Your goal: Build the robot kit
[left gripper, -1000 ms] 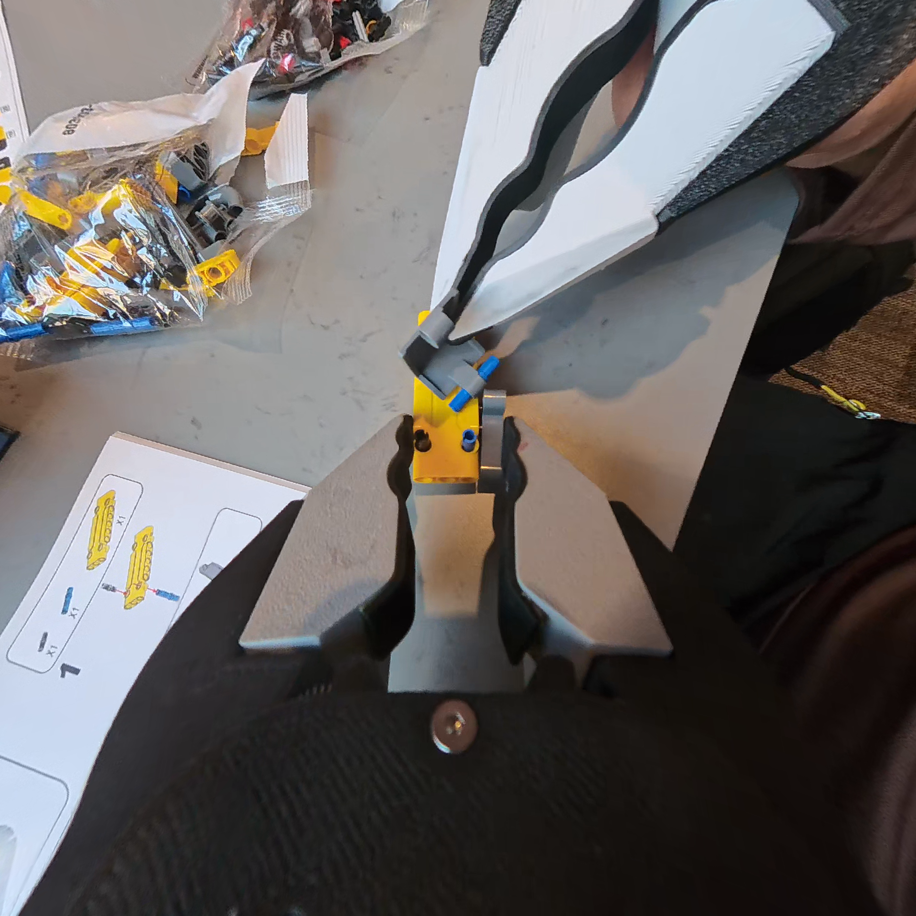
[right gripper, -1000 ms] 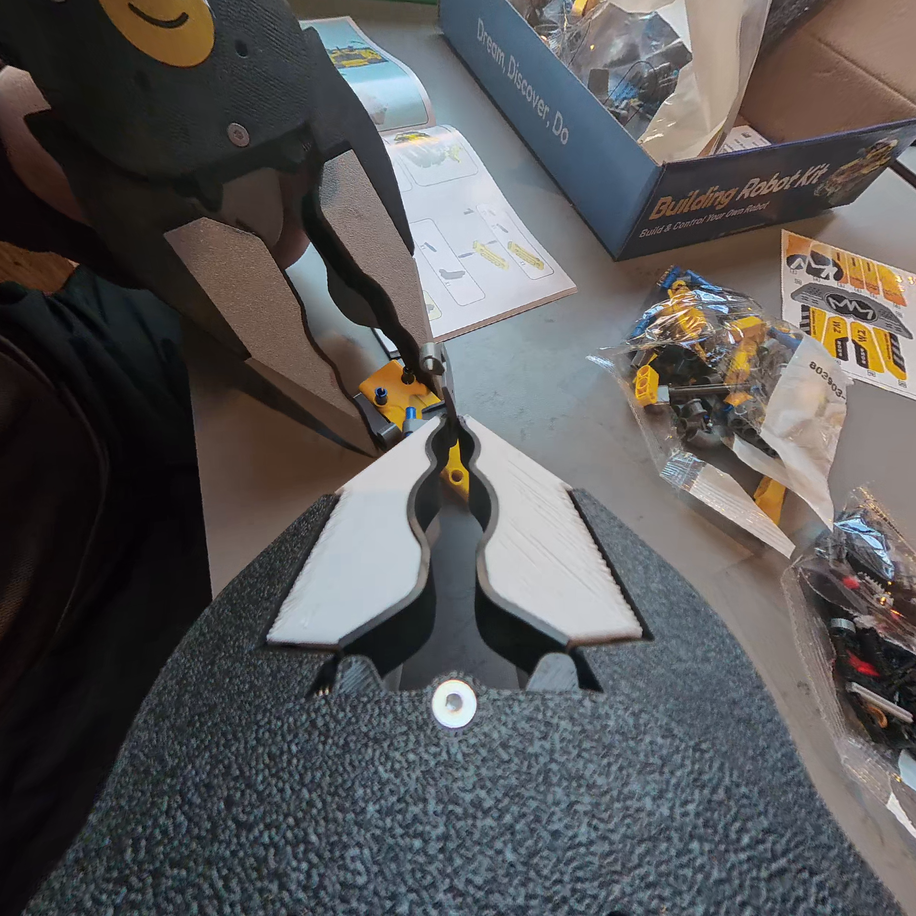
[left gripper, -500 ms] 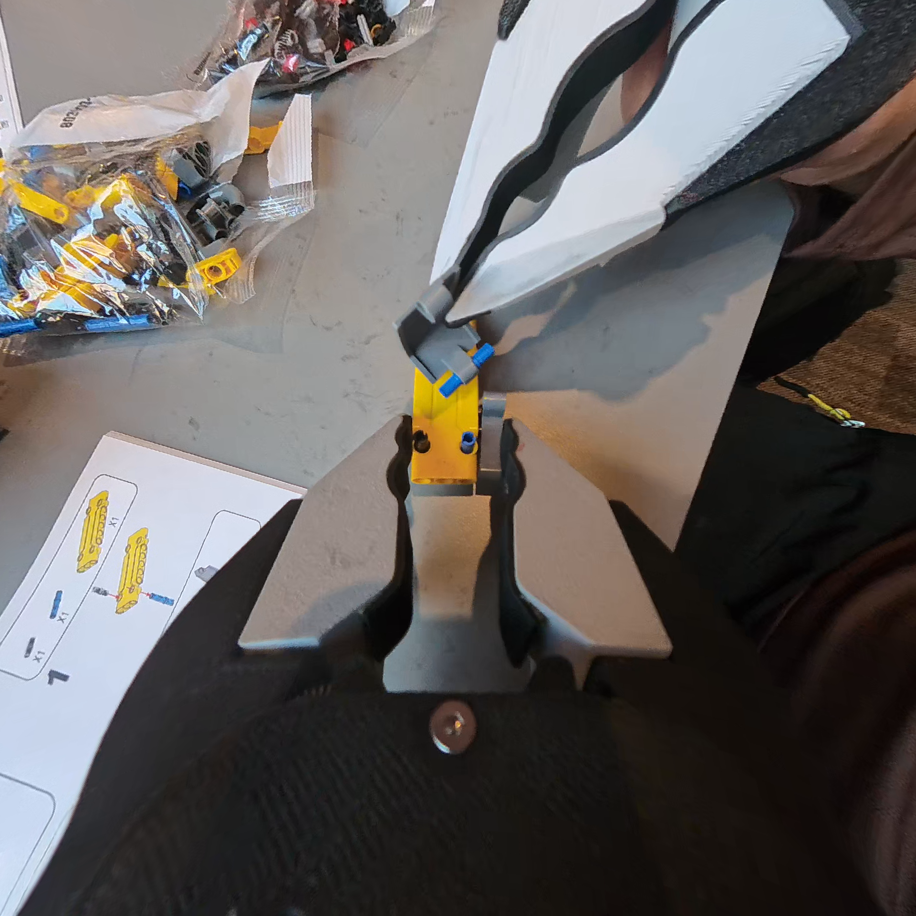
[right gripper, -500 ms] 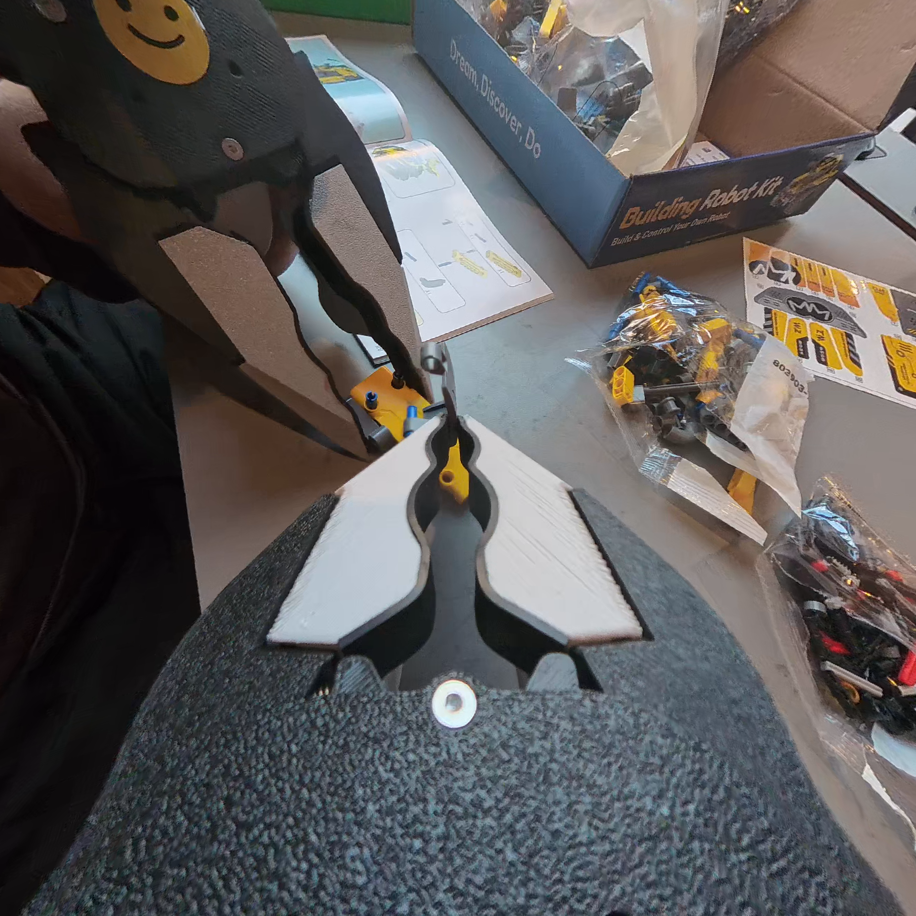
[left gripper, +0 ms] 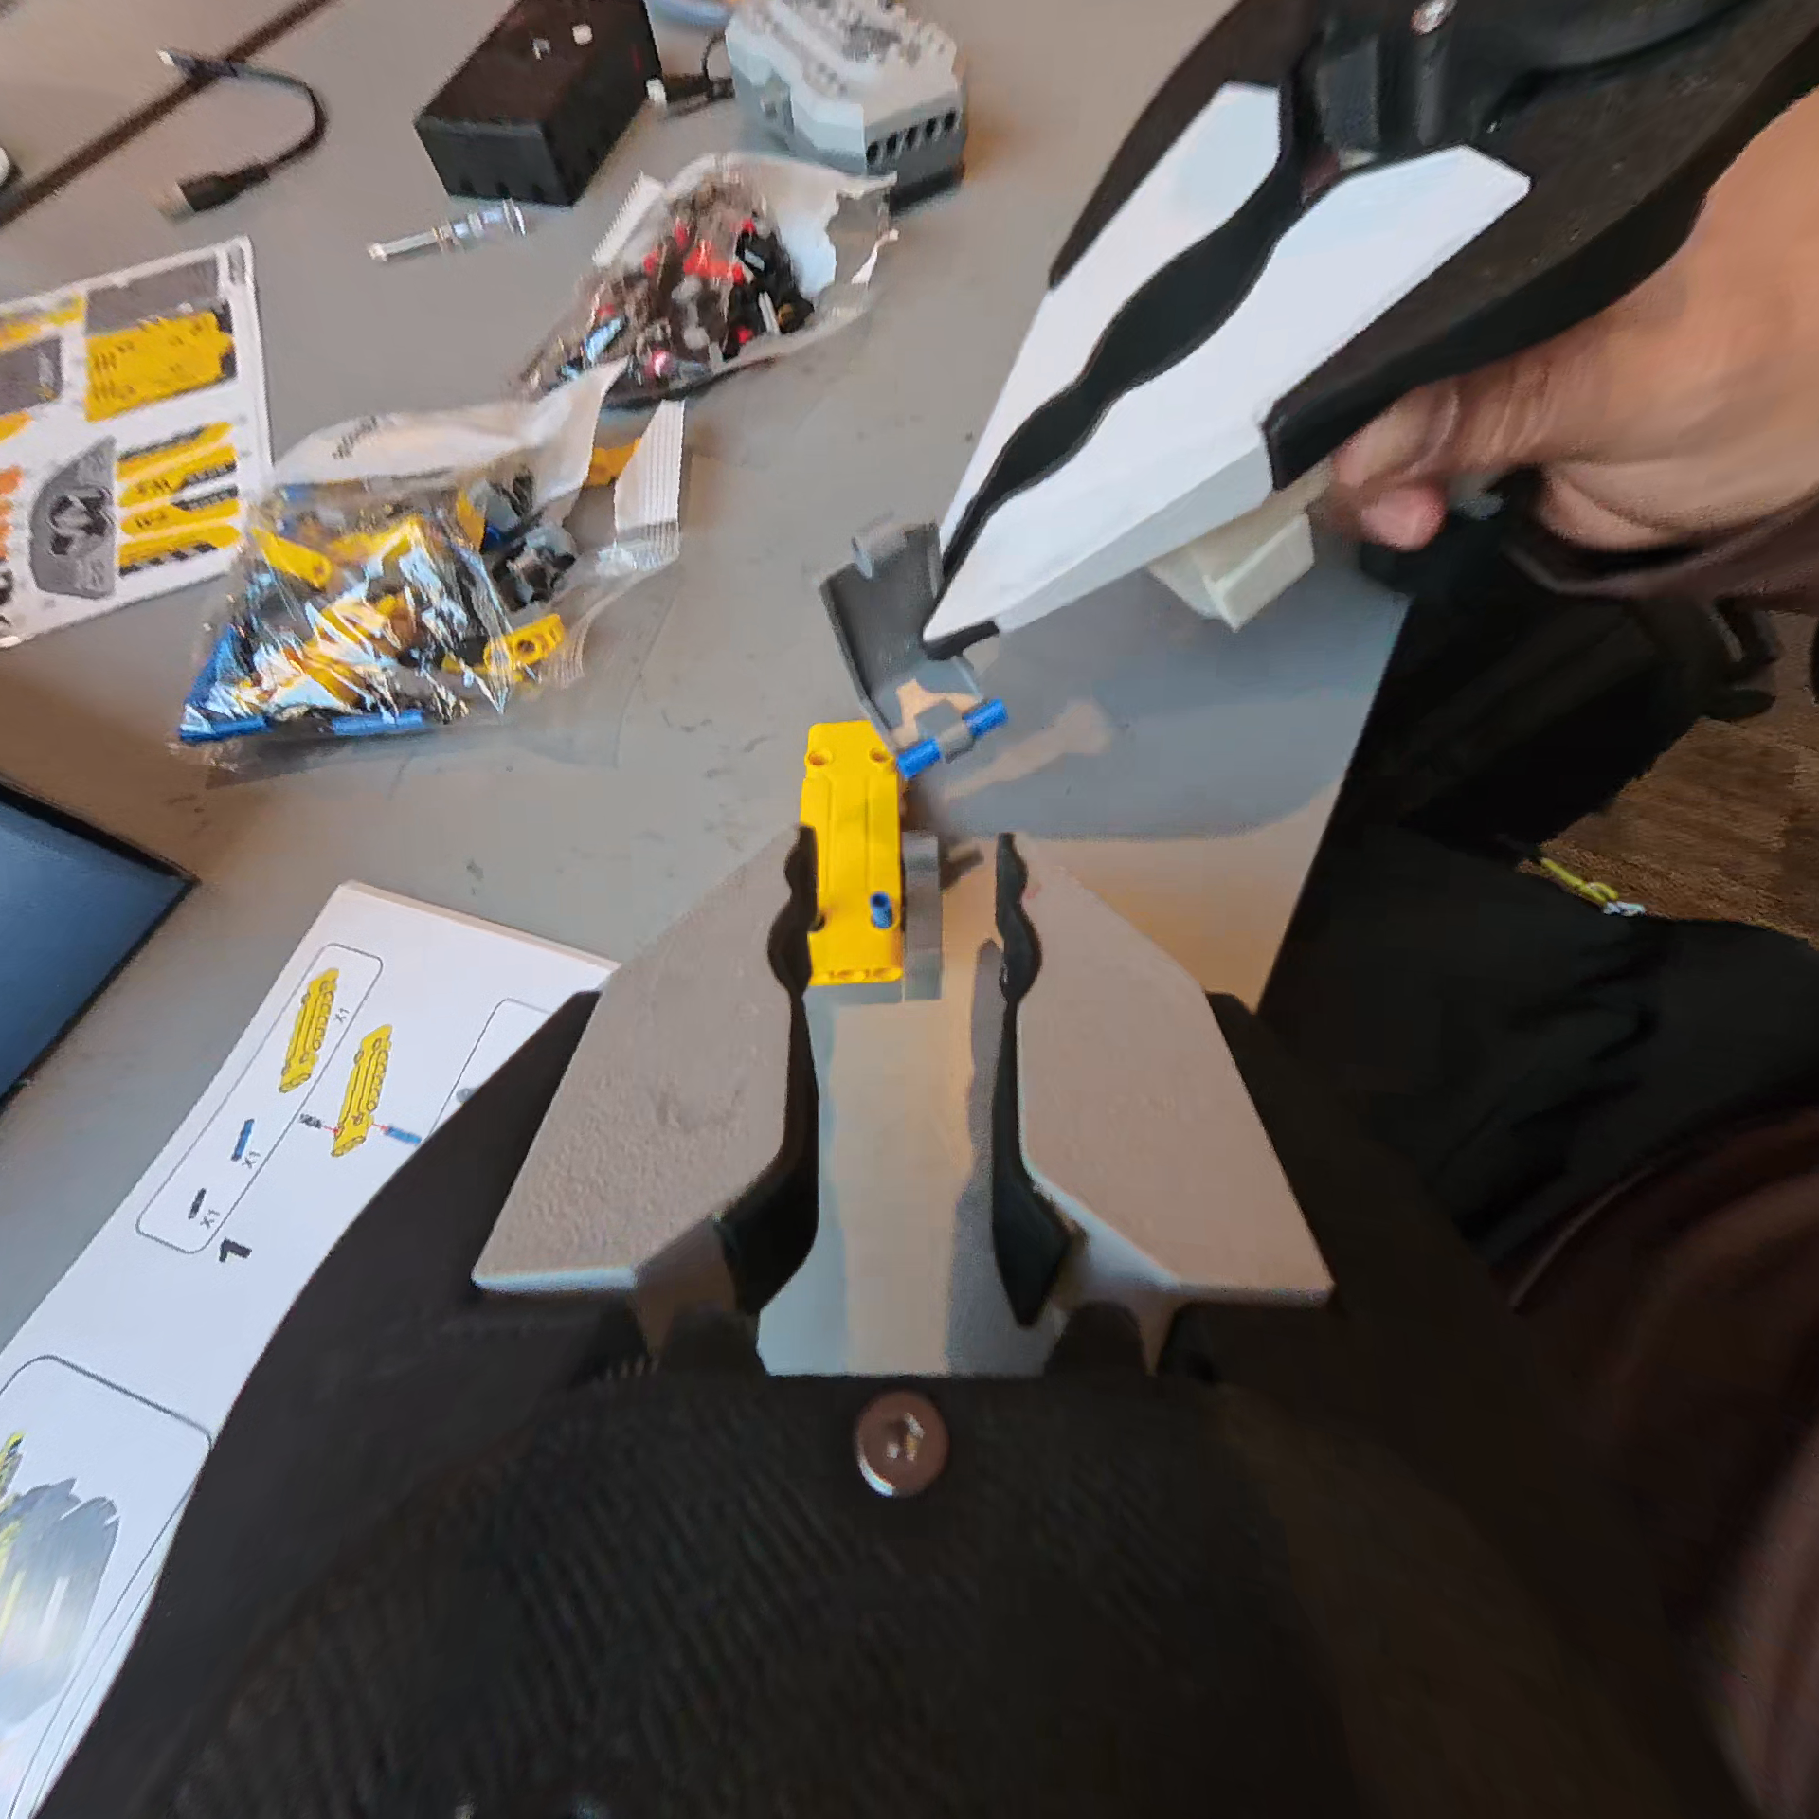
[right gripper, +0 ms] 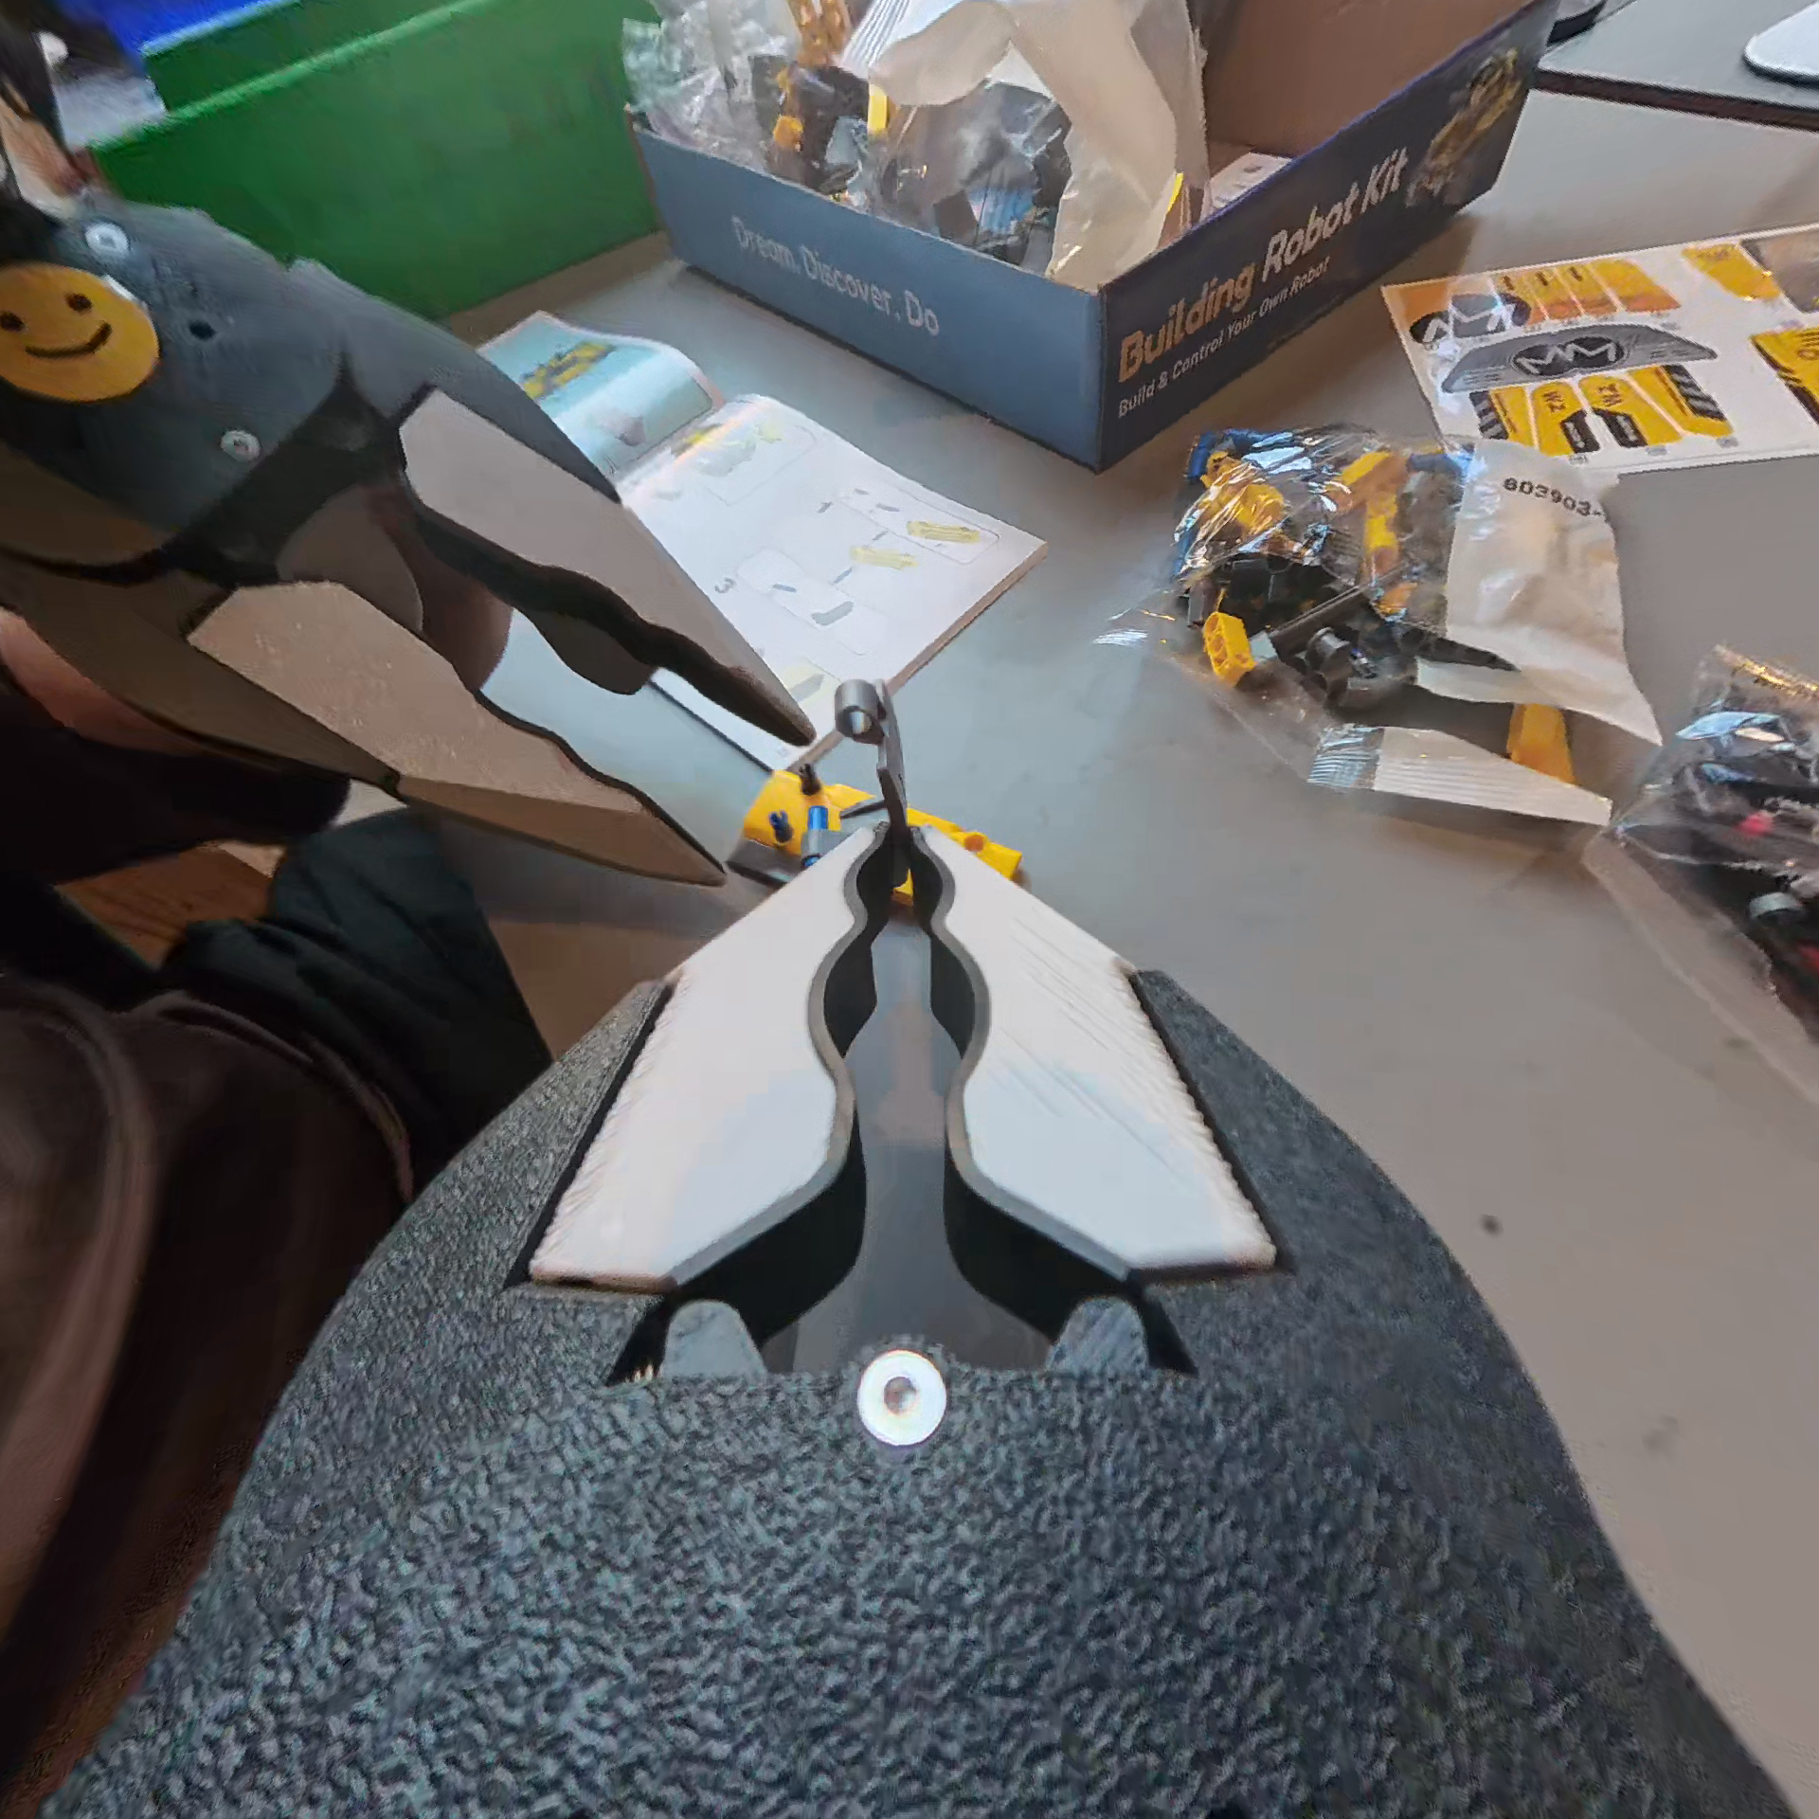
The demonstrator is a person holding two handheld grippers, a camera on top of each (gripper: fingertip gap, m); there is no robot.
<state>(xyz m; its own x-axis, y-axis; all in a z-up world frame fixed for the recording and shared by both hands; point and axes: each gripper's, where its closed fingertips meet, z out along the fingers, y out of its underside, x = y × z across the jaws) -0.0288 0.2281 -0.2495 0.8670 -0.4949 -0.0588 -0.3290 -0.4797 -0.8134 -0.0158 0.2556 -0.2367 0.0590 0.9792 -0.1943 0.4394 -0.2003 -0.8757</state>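
Viewing from: left wrist
Left gripper (left gripper: pixel 903 843): jaws parted, gripping nothing. A yellow block (left gripper: pixel 851 856) sits between the tips against the left finger, and there is a clear gap to the right finger.
Yellow block: rests on the grey bench (left gripper: pixel 610 787). A small grey piece (left gripper: pixel 921 910) is fixed to its right side, and a blue pin stub (left gripper: pixel 879 908) sticks out near the end.
Right gripper (left gripper: pixel 935 642): comes in from the upper right, held by a hand (left gripper: pixel 1624 423). Its tips are clamped on a curved grey panel (left gripper: pixel 886 620).
Grey panel: a blue pin (left gripper: pixel 951 734) runs through its lower lug. The pin's end is just beside the far end of the yellow block; I can't tell if they touch.
Around: booklet (left gripper: pixel 325 1083) near left, bag of yellow and blue parts (left gripper: pixel 374 610) beyond it. Bag of black and red parts (left gripper: pixel 709 285), sticker sheet (left gripper: pixel 118 423) and black box (left gripper: pixel 541 108) lie farther back.

Viewing from: right wrist
Right gripper (right gripper: pixel 891 848): jaws pinched tight on the panel's lower edge, with the panel standing up out of the tips.
Left gripper (right gripper: pixel 766 805): tips spread either side of the yellow block's near end, with no squeeze visible.
Around: blue carton (right gripper: pixel 886 295) well back, parts bags to the right.
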